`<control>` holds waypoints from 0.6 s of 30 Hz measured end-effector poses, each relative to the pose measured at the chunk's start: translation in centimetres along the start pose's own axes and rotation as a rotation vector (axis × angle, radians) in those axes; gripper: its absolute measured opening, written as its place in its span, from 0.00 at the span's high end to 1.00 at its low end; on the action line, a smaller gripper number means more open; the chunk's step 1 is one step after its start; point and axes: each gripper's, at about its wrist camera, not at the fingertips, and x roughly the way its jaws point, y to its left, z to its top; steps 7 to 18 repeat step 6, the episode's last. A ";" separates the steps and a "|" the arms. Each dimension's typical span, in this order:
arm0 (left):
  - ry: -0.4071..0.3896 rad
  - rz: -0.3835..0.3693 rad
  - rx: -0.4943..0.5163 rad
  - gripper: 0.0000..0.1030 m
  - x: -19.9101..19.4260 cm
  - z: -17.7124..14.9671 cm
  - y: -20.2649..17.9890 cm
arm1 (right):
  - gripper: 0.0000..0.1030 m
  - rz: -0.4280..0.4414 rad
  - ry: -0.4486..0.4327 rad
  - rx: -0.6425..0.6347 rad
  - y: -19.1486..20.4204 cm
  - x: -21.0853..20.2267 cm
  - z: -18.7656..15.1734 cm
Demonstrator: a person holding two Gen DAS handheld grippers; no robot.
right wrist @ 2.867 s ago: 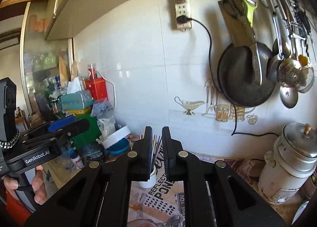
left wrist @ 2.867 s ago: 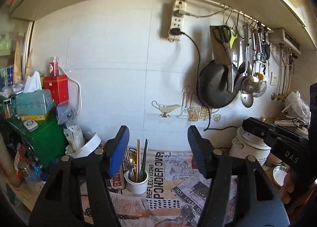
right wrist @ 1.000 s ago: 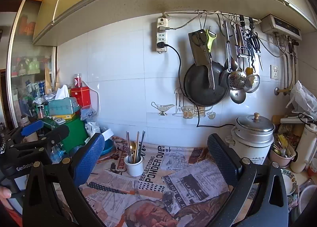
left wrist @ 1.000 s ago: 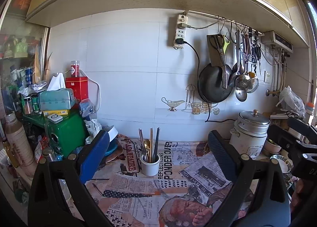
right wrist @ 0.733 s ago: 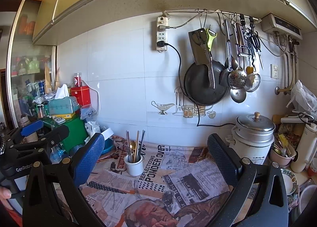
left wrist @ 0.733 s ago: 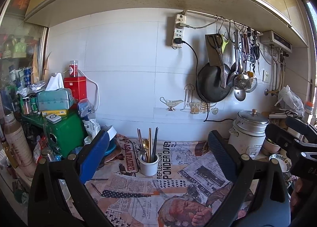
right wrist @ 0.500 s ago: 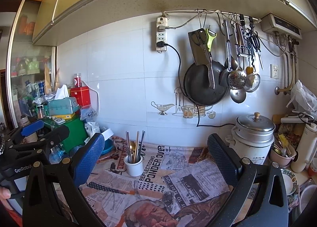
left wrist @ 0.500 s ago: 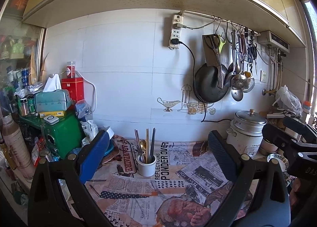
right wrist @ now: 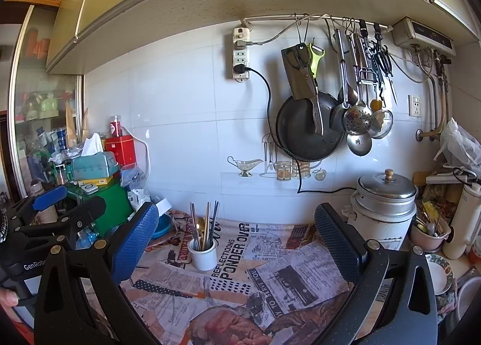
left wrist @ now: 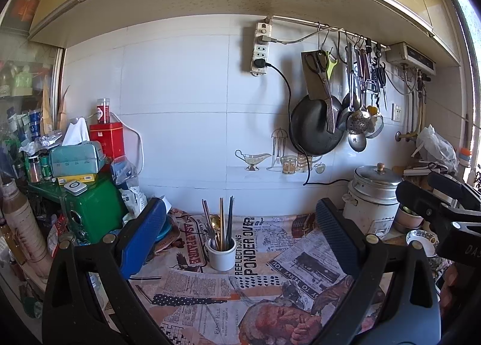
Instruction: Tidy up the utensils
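Grippers are seen nearest the cameras, both with fingers spread wide apart and nothing held between them: the left gripper (left wrist: 240,236) in its own view and the right gripper (right wrist: 236,233) in its own. Beyond them, a cloth printed like newspaper pages (left wrist: 270,266) is spread over the surface, and no loose utensil is seen lying on it.

Farther in, a small white ceramic cup (left wrist: 222,256) is stood upright on the cloth, well apart from both grippers. In it a bundle of chopsticks and a gold-coloured spoon (left wrist: 221,224) is held, the long axes roughly vertical and fanned slightly. From the left gripper the cup is found almost dead ahead, a little left of the midline between the fingers; from the right gripper (left wrist: 433,203), glimpsed at the edge of the left view, it is set clearly leftward (right wrist: 202,256). The left gripper is therefore judged the better aligned, and any pick would probably have to be made from above, along the handles.

Behind, a metal rice cooker with a knobbed lid (right wrist: 383,209) is stood at the right, and ladles and a dark pan (right wrist: 309,131) are hung on the tiled wall.

The task is judged largely done.
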 end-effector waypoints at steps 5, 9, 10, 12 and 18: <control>-0.003 -0.003 0.008 0.02 0.6 0.0 -0.1 | 0.00 -0.001 0.005 0.001 -0.2 0.4 0.1; -0.002 0.000 0.008 0.02 0.8 0.0 0.0 | 0.00 0.000 0.007 0.003 -0.2 0.7 0.1; -0.002 0.000 0.008 0.02 0.8 0.0 0.0 | 0.00 0.000 0.007 0.003 -0.2 0.7 0.1; -0.002 0.000 0.008 0.02 0.8 0.0 0.0 | 0.00 0.000 0.007 0.003 -0.2 0.7 0.1; -0.002 0.000 0.008 0.02 0.8 0.0 0.0 | 0.00 0.000 0.007 0.003 -0.2 0.7 0.1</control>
